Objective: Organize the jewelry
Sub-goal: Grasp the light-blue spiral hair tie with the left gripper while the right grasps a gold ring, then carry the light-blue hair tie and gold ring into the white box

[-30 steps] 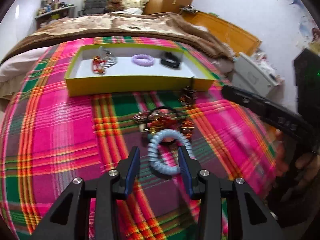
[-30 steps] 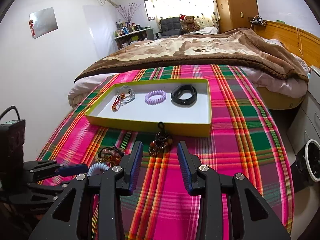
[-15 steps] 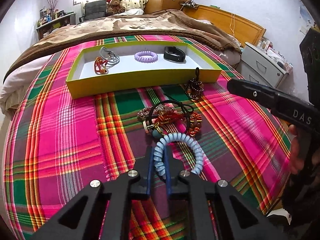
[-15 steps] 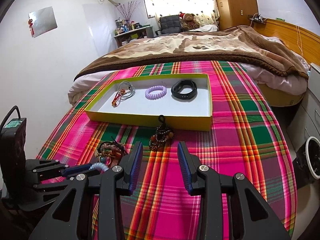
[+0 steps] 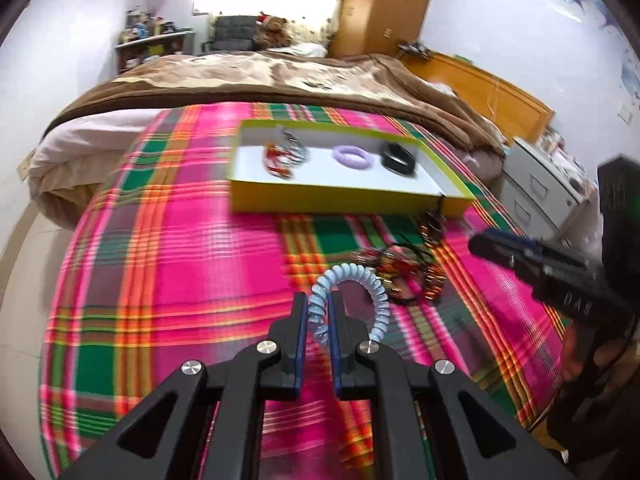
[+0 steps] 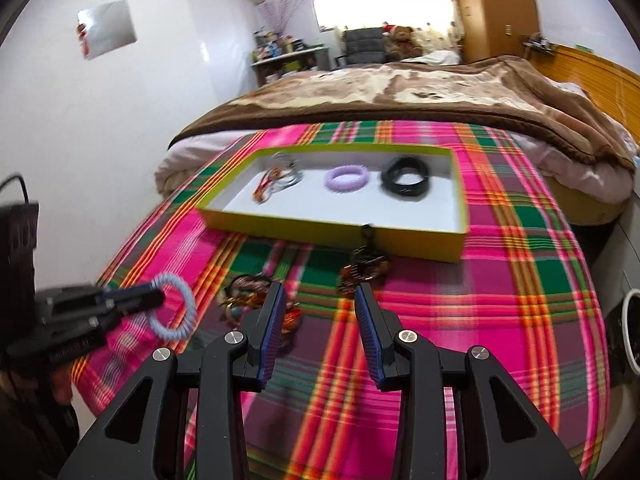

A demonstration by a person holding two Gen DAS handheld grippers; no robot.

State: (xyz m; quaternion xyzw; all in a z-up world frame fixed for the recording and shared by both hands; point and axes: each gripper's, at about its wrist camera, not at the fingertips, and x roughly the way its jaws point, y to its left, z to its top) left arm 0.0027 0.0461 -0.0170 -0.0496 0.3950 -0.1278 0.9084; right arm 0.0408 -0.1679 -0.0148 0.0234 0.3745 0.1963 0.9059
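Note:
My left gripper (image 5: 319, 308) is shut on a pale blue coil bracelet (image 5: 374, 286) and holds it above the plaid cloth; it also shows in the right wrist view (image 6: 178, 308). A yellow-walled tray (image 5: 344, 200) with a white floor holds a red-and-silver bangle bunch (image 5: 282, 154), a purple coil band (image 5: 352, 156) and a black band (image 5: 396, 158). A pile of beaded bracelets (image 5: 404, 268) lies in front of the tray, and one brown beaded piece (image 6: 362, 266) lies beside the tray wall. My right gripper (image 6: 320, 300) is open and empty above the pile.
The plaid cloth (image 6: 500, 320) covers the foot of a bed with a brown blanket (image 6: 400, 88) behind the tray. A grey drawer unit (image 5: 540, 184) stands to the right of the bed. The white wall (image 6: 100, 120) is on the left.
My left gripper closed on the pale blue coil bracelet and has lifted it off the pile and up to the left. My right gripper has stayed open, drifting slightly.

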